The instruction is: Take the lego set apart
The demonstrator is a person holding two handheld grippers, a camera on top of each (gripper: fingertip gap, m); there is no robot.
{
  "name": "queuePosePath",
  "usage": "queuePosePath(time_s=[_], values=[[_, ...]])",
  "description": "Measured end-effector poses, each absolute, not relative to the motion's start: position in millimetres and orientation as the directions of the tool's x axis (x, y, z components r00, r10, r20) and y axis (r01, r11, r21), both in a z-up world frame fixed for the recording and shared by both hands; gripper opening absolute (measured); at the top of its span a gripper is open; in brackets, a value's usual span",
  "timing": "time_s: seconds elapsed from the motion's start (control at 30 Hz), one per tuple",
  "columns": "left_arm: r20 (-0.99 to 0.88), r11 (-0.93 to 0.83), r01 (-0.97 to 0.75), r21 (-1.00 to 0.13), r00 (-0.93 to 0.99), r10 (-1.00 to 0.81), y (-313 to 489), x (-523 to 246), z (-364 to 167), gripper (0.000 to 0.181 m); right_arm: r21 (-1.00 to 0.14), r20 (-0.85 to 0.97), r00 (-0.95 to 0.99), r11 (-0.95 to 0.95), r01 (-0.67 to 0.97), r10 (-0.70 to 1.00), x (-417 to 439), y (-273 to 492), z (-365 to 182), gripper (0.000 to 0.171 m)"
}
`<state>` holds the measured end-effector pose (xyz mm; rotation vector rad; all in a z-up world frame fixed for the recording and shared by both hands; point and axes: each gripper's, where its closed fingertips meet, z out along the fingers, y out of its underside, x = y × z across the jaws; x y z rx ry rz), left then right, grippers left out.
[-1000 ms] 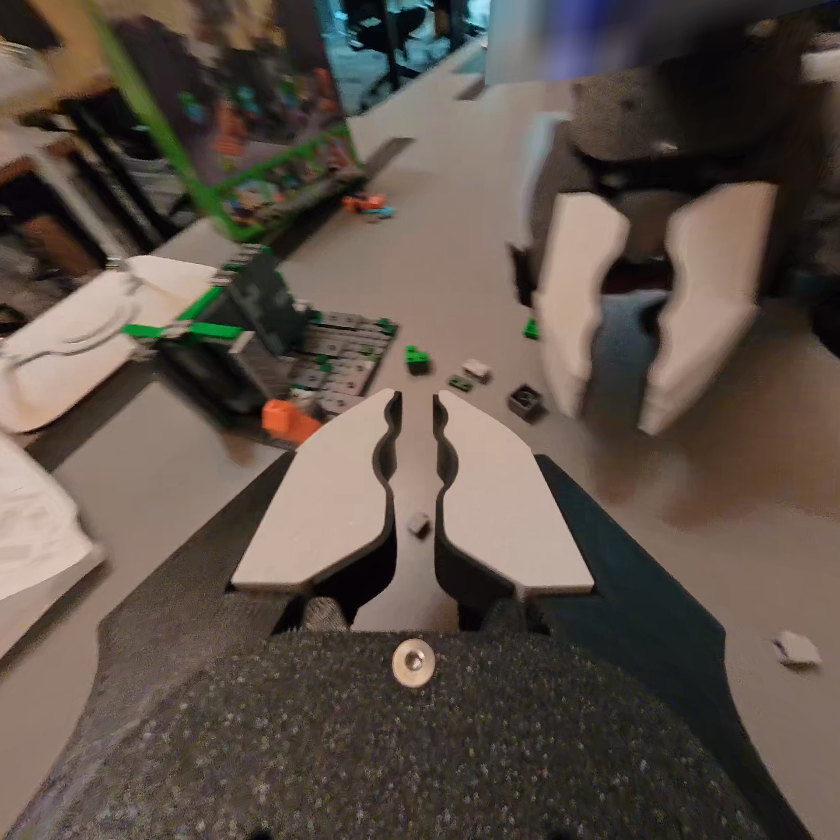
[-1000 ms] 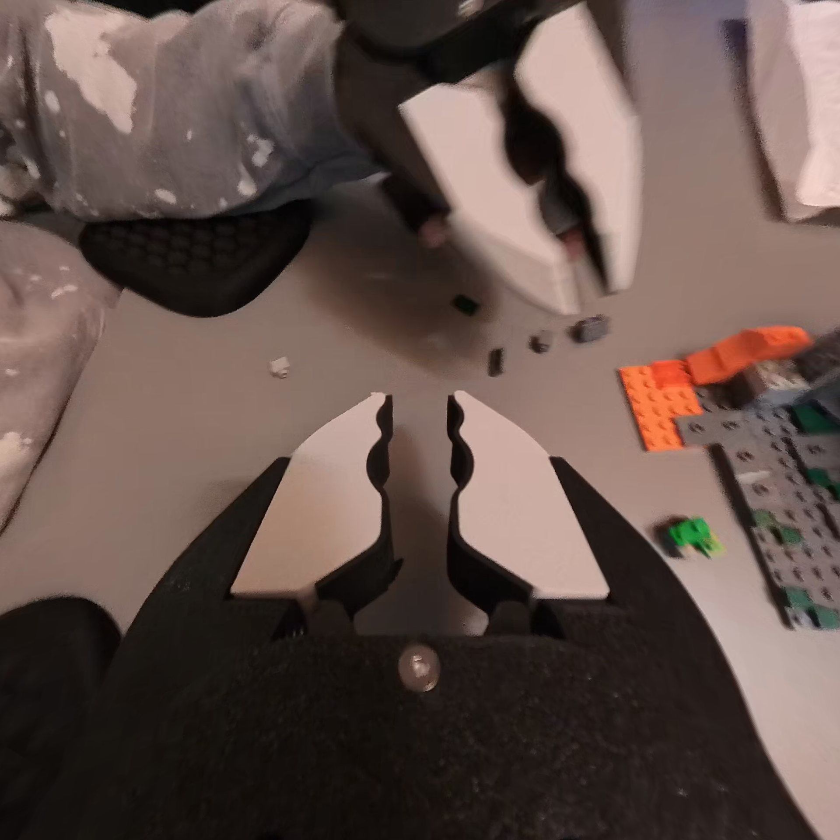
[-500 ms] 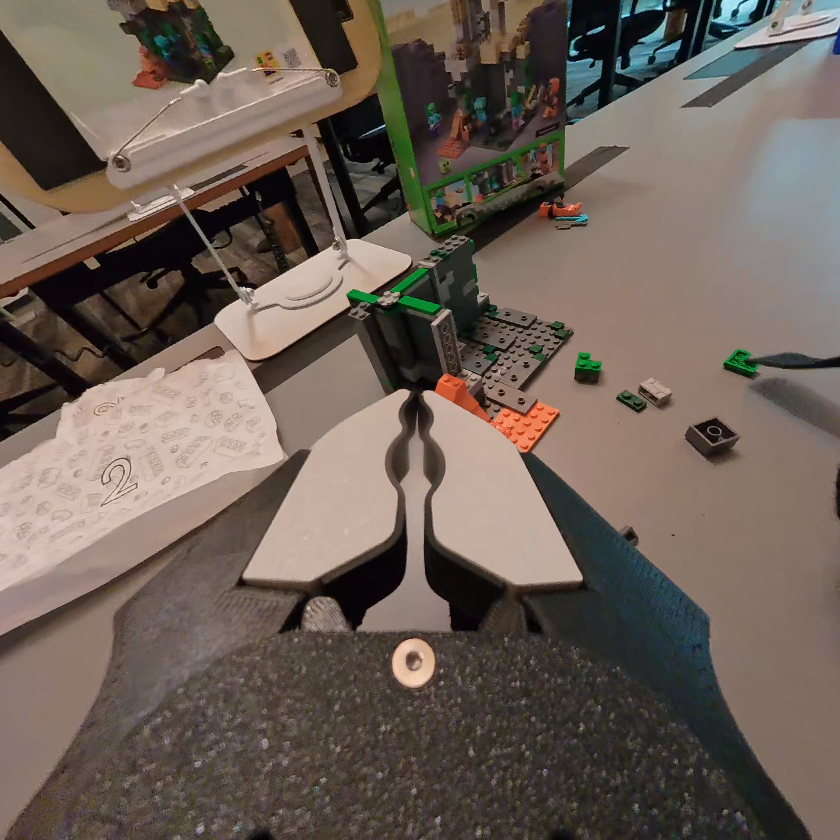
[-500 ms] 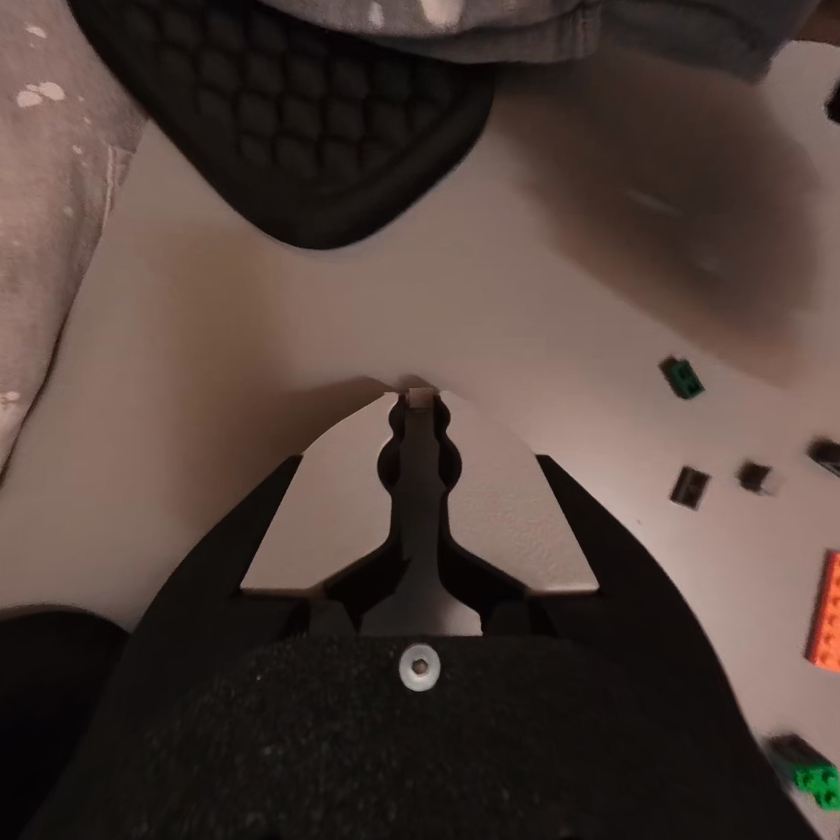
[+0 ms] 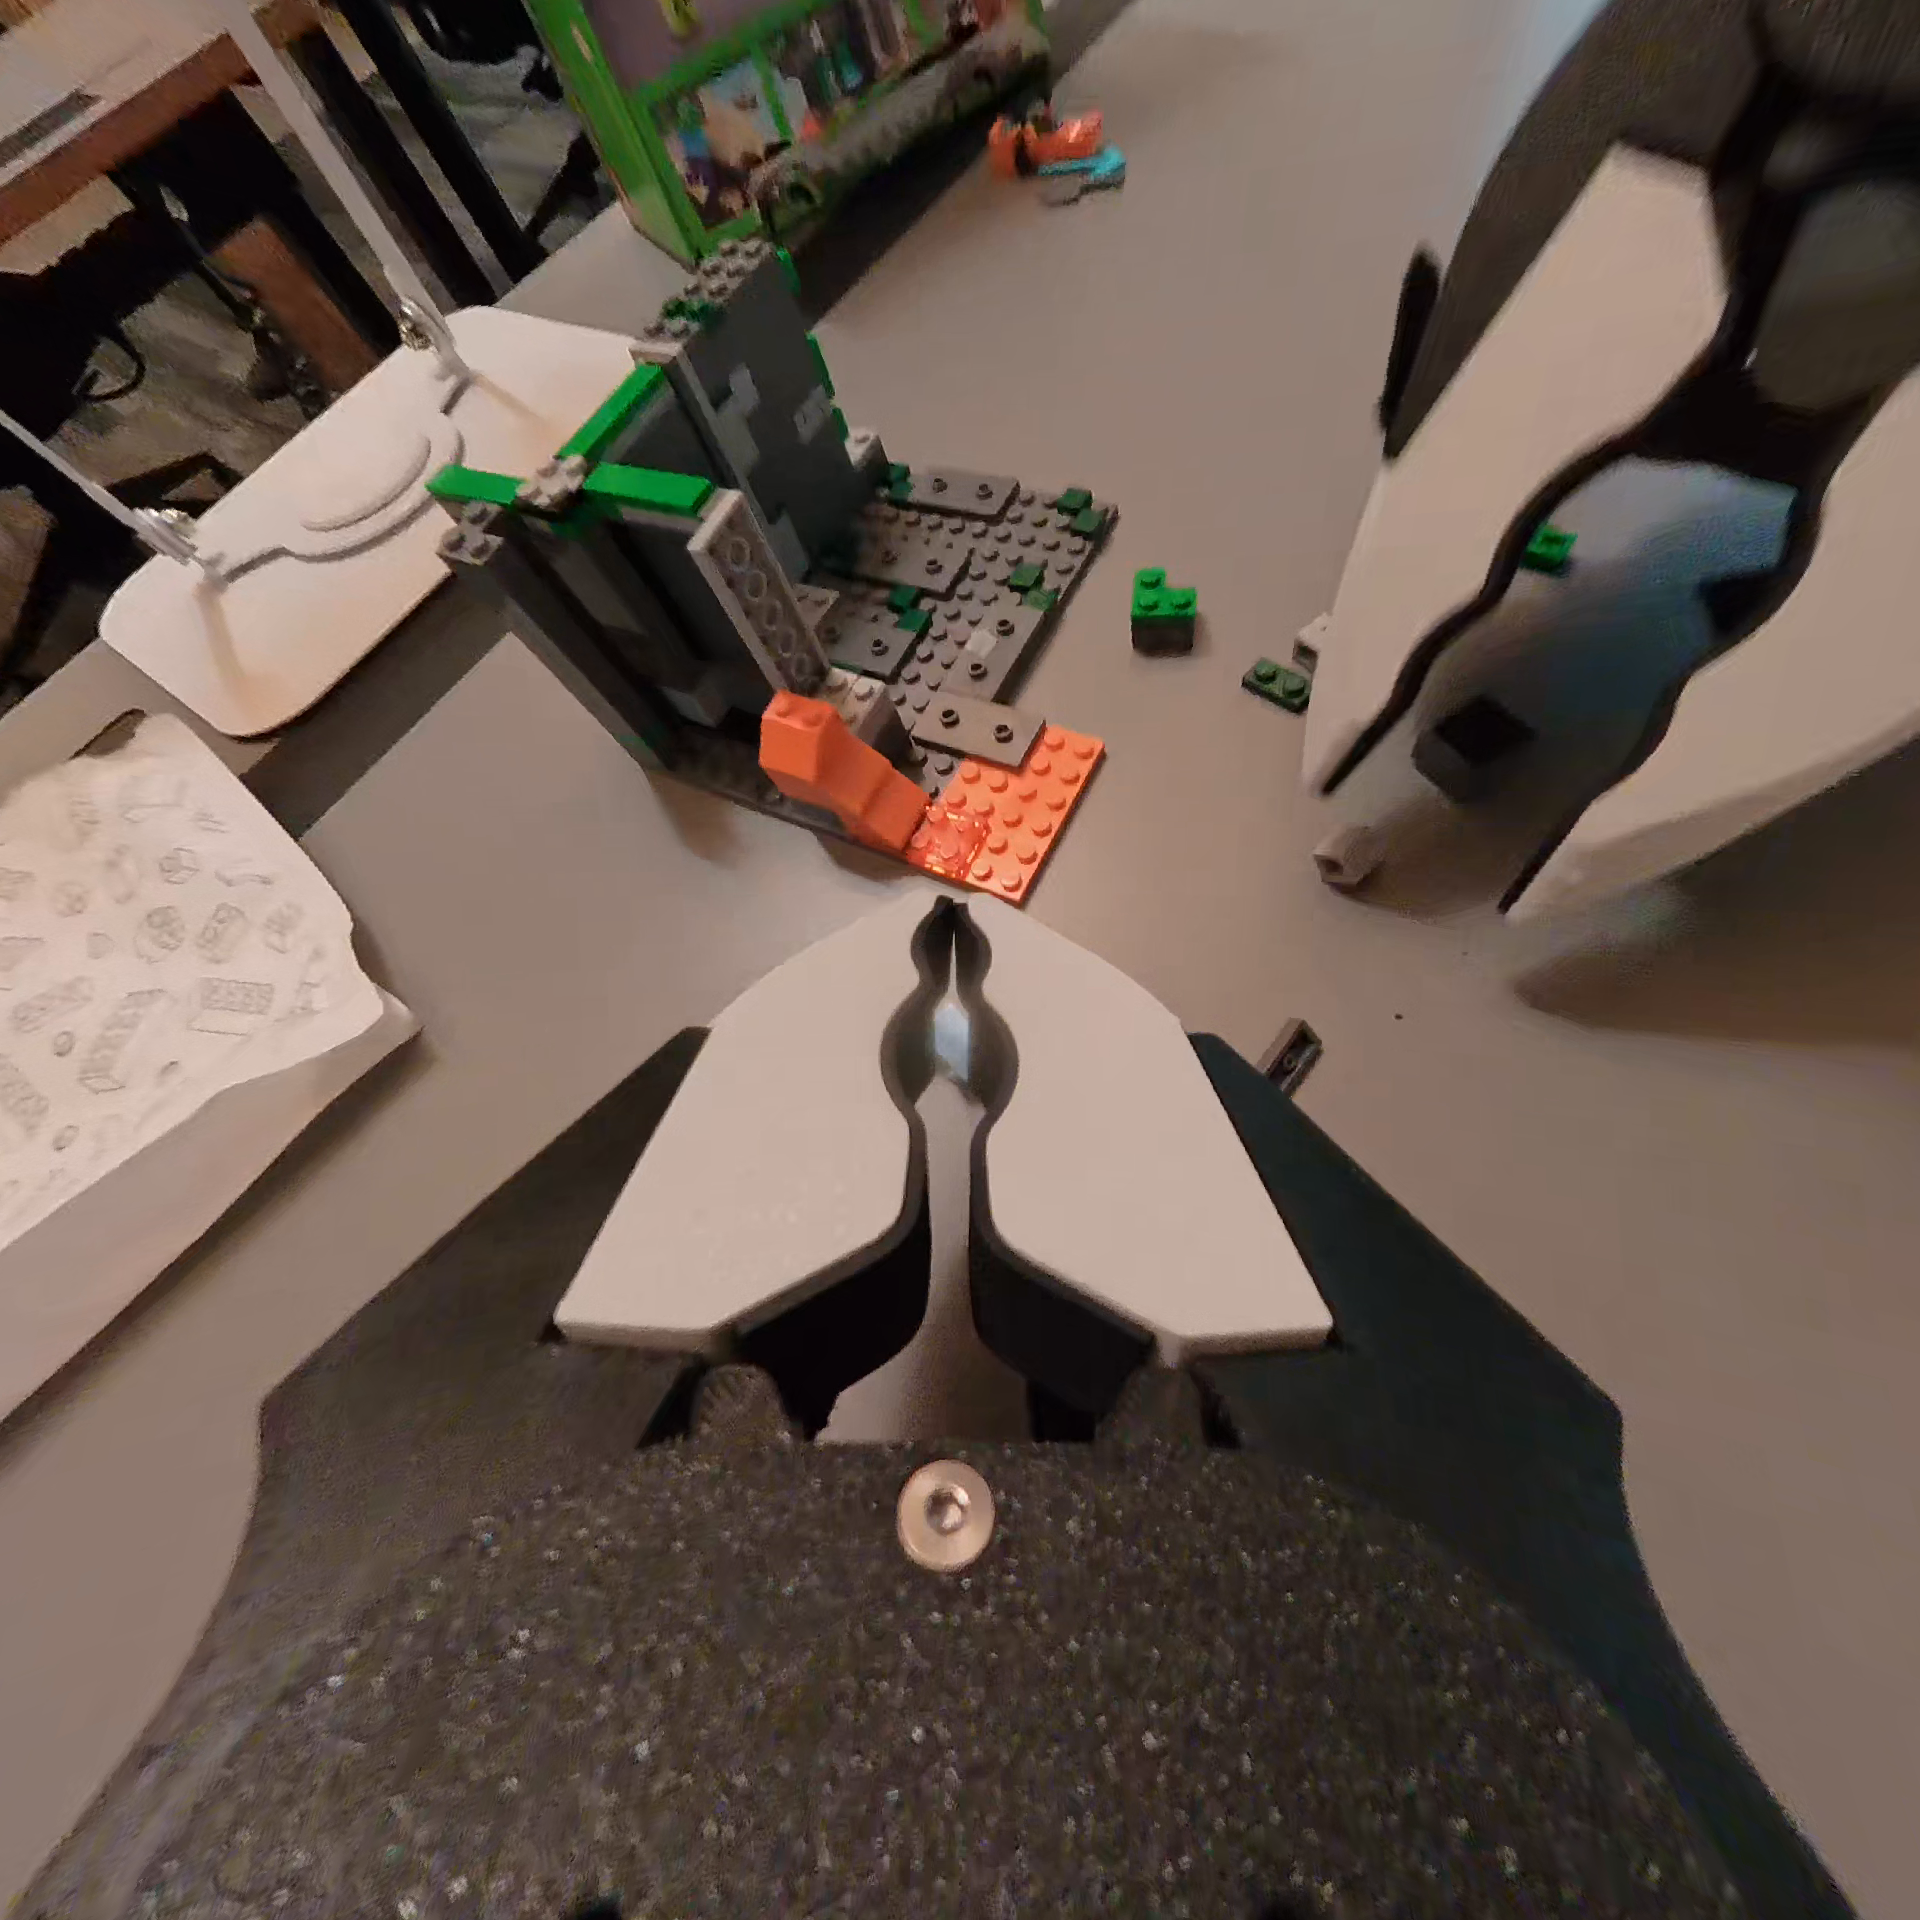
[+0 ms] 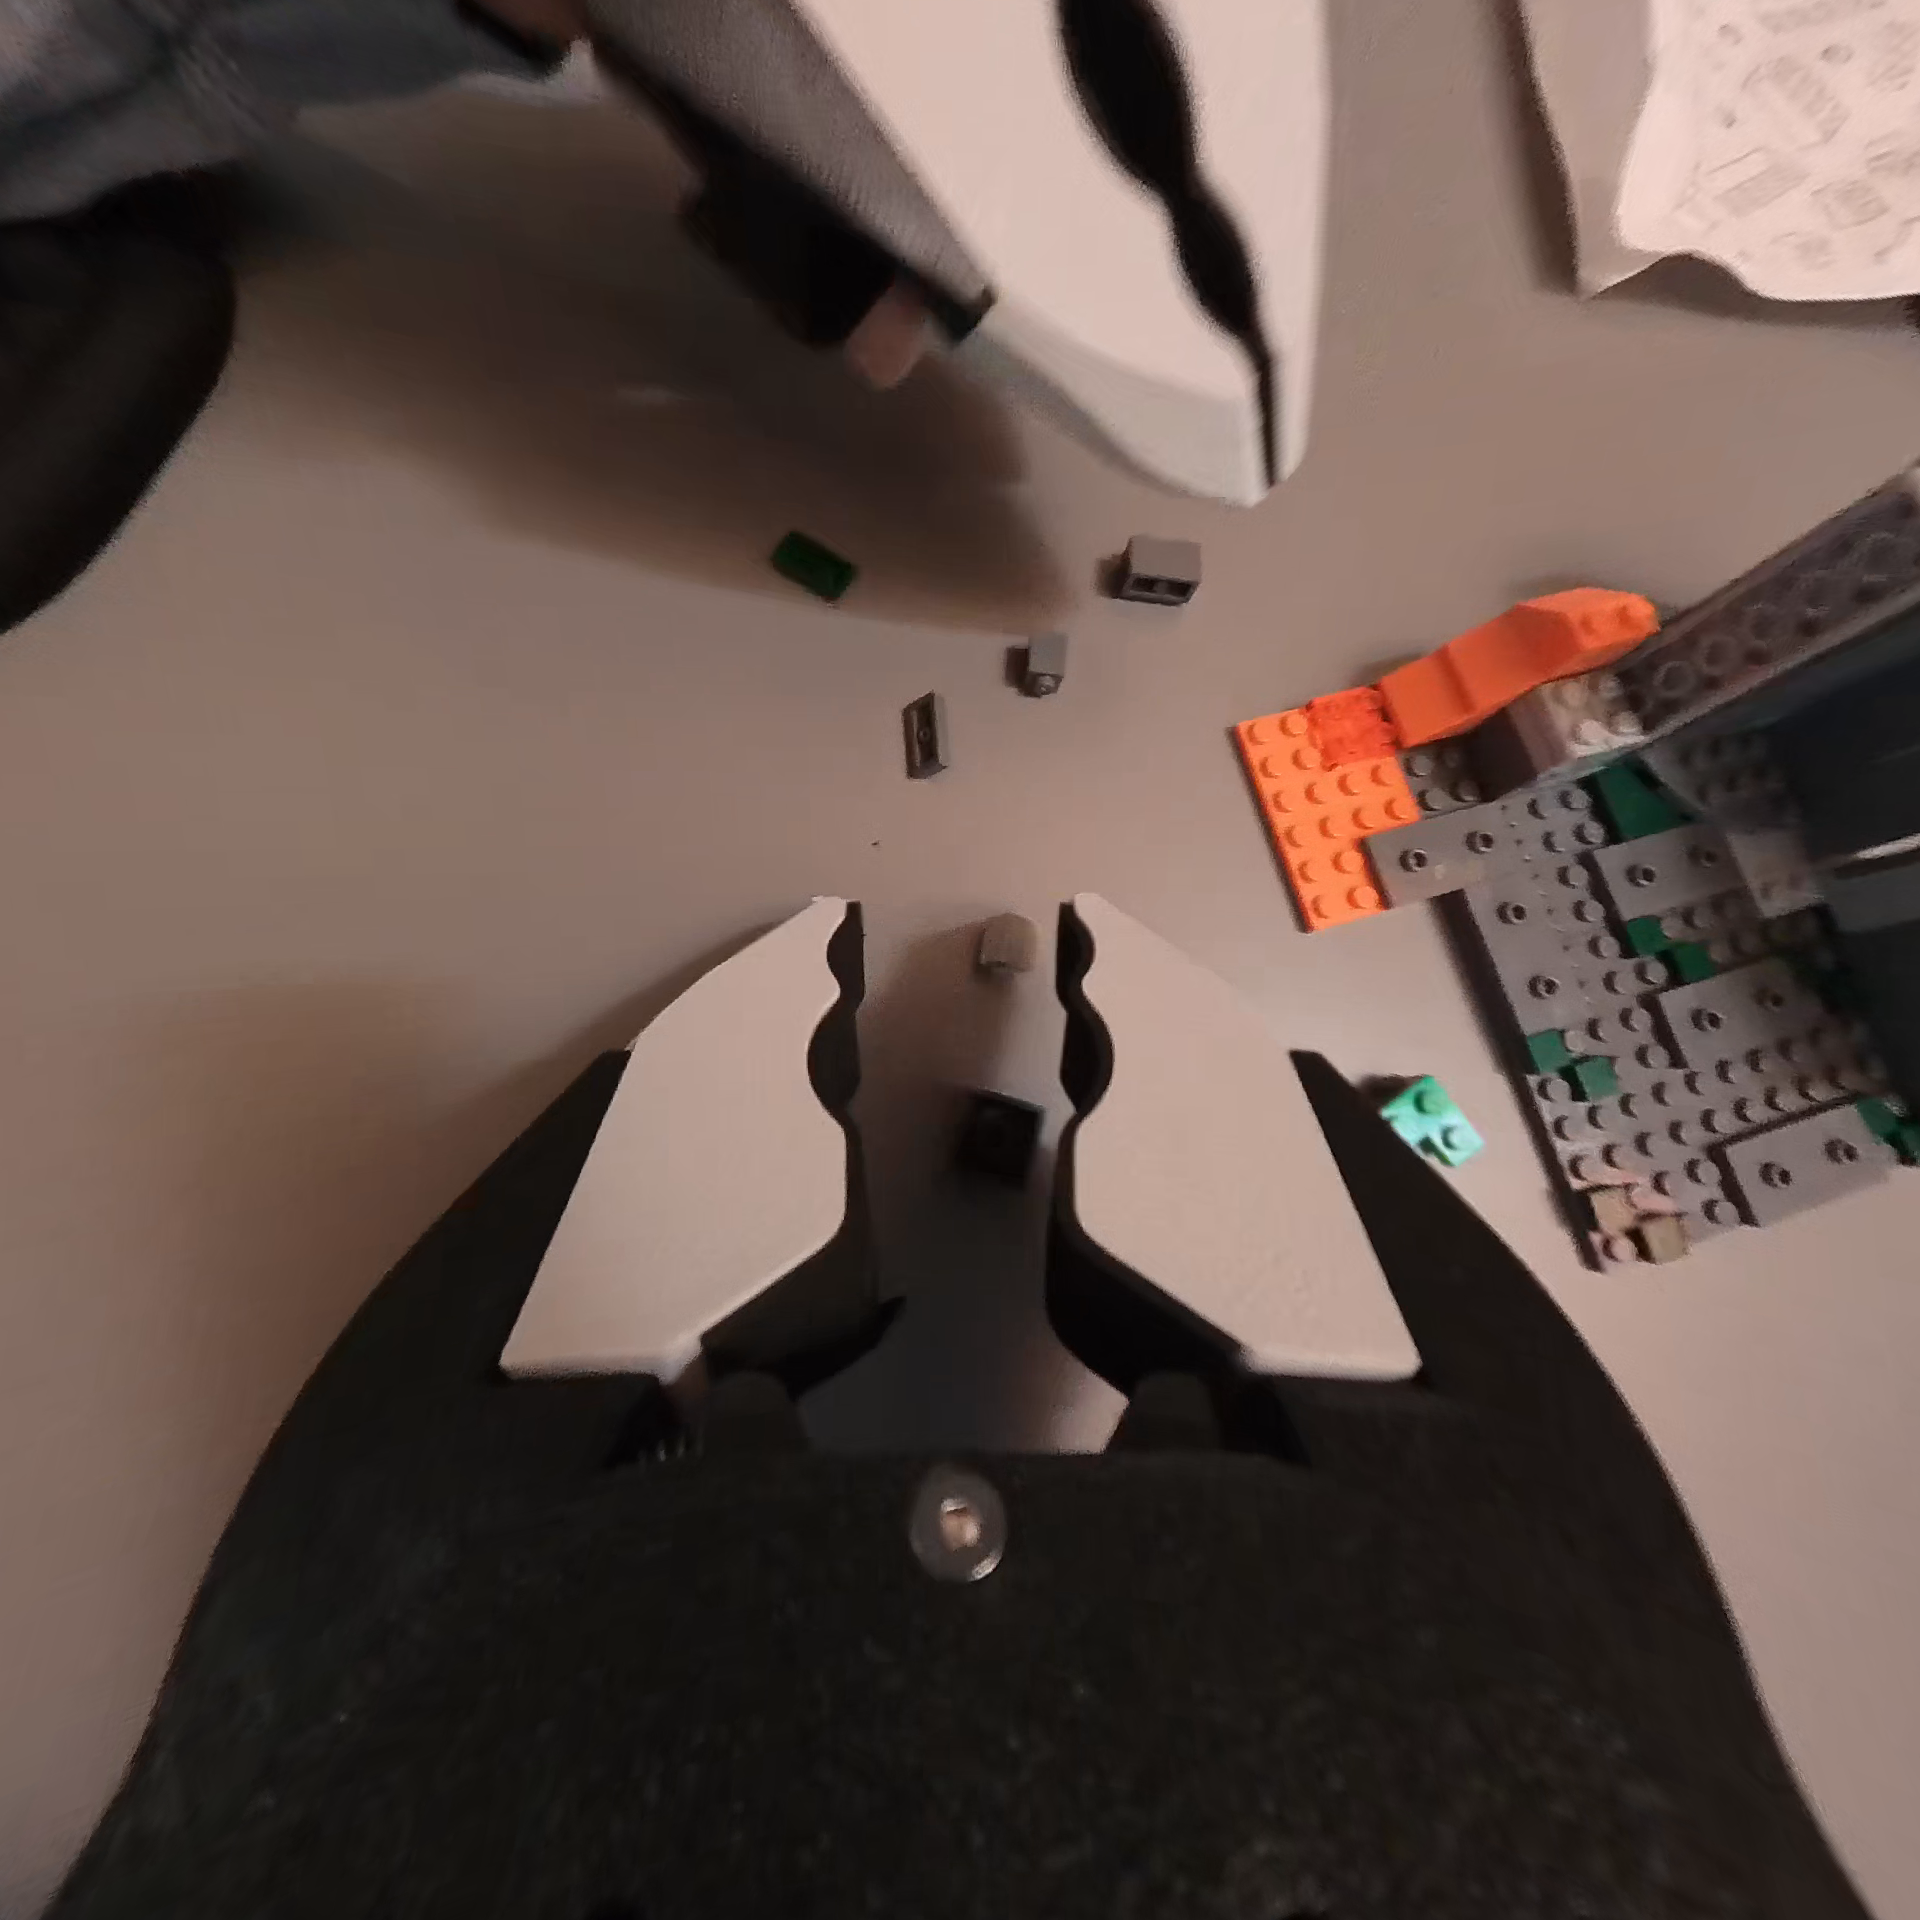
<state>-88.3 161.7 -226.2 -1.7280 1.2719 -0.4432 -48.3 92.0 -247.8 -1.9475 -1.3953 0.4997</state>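
- L tool [image 5: 948, 914]: fingertips pressed together, nothing btwn them; hovers over grey table [image 5: 1195, 312], tips just short of orange plate [image 5: 1023, 810] at near corner of lego set [image 5: 831, 603]
- R tool [image 6: 961, 914]: spread, grips nothing; low over table; small light-grey brick [image 6: 1006, 945] on table btwn tips, not touching either finger; black brick [image 6: 1000, 1132] further back in the gap
- lego set: on table, ahead of L tool, to the right in R view; grey studded base w/ green bits, upright dark-grey wall w/ green bars at rear, orange slope [image 5: 831, 769] beside orange plate
- loose bits on table near set: green brick [image 5: 1164, 608], dark-green plate [image 5: 1276, 684], grey bricks [image 6: 1158, 566], dark flat piece [image 6: 925, 735]
- printed paper bag [image 5: 156, 966] at left; white stand base [image 5: 343, 520] behind it; green box [image 5: 790, 114] at rear, small orange/blue bits [image 5: 1060, 151] beside it
- other tool blurred in both views
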Motion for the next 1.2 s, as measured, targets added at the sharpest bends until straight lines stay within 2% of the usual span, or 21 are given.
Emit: queuePosePath(time_s=[0.13,0.23,0.3,0.43,0.67,0.73,0.9,1.13,1.2], values=[[-0.207,-0.097,-0.588,-0.803,0.429,-0.879,165.2,-92.4,-232.9,0.002,-0.783,0.017,0.418,-0.248,0.57,0.908,-22.7,100.4,-222.0,0.042],[-0.154,-0.172,-0.585,-0.793,0.465,-0.872,169.9,-98.5,-240.2,0.013,-0.773,0.006,0.495,-0.31,0.553,0.869,16.1,109.5,-213.5,0.042],[-0.108,-0.222,-0.562,-0.797,0.495,-0.862,172.8,-101.3,-240.8,0.017,-0.747,0.0,0.534,-0.355,0.562,0.845,42.3,109.8,-214.0,0.039],[-0.073,-0.266,-0.565,-0.781,0.505,-0.86,172.3,-105.7,-243.7,0.019,-0.625,-0.01,0.539,-0.426,0.654,0.842,78.6,92.3,-234.2,0.038],[-0.102,-0.238,-0.584,-0.776,0.49,-0.866,169.3,-101.2,-247.0,0.017,-0.533,-0.024,0.47,-0.409,0.741,0.882,72.1,82.4,-264.3,0.033],[-0.105,-0.225,-0.581,-0.782,0.479,-0.871,167.2,-97.9,-246.1,0.015,-0.536,-0.019,0.449,-0.388,0.75,0.894,66.4,82.9,-267.9,0.021],[-0.126,-0.18,-0.564,-0.806,0.461,-0.878,164.2,-91.5,-238.9,0.0,-0.561,0.005,0.443,-0.365,0.743,0.896,57.6,89.4,-268.1,0.01],[-0.137,-0.145,-0.557,-0.817,0.432,-0.891,158.4,-84.6,-234.8,0.001,-0.637,0.043,0.454,-0.326,0.698,0.89,37.2,103.3,-259.7,0.009],[-0.14,-0.141,-0.558,-0.818,0.429,-0.892,158.3,-83.9,-235.6,0.003,-0.639,0.043,0.447,-0.319,0.7,0.894,33.8,102.5,-257.4,0.019]])
